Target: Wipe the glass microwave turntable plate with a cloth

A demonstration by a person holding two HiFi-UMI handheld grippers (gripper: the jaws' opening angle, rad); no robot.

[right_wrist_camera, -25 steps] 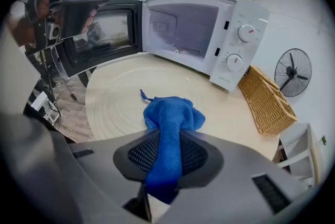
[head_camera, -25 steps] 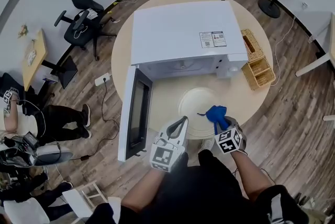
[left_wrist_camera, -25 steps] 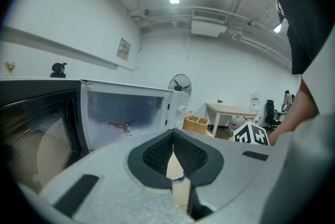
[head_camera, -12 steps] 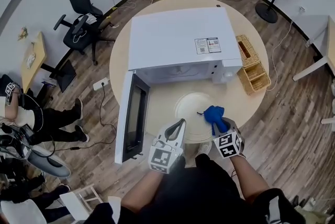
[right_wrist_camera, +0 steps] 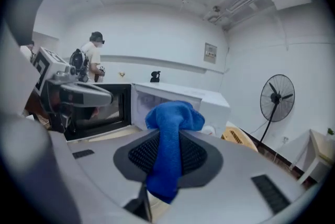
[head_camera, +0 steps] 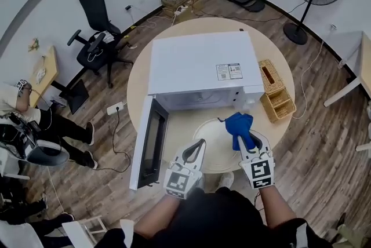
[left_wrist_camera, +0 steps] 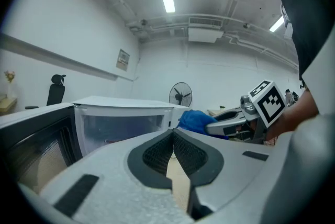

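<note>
1. Two hand-held grippers show; my right hand-held gripper [head_camera: 242, 141] pinches the blue cloth [head_camera: 239, 123] over the 1 o'clock edge of the glass plate [head_camera: 215, 132].
2. I see the left hand-held gripper [head_camera: 199, 144] pressed together, empty, at its 8 o'clock.
3. That glass plate lies on the round surface [head_camera: 177, 119], 6 o'clock of the open microwave [head_camera: 200, 64].

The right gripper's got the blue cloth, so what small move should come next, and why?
Probably lower the right gripper until the blue cloth presses on the glass turntable plate. The cloth is clamped in its jaws and seems to hang above the plate's far edge.
</note>
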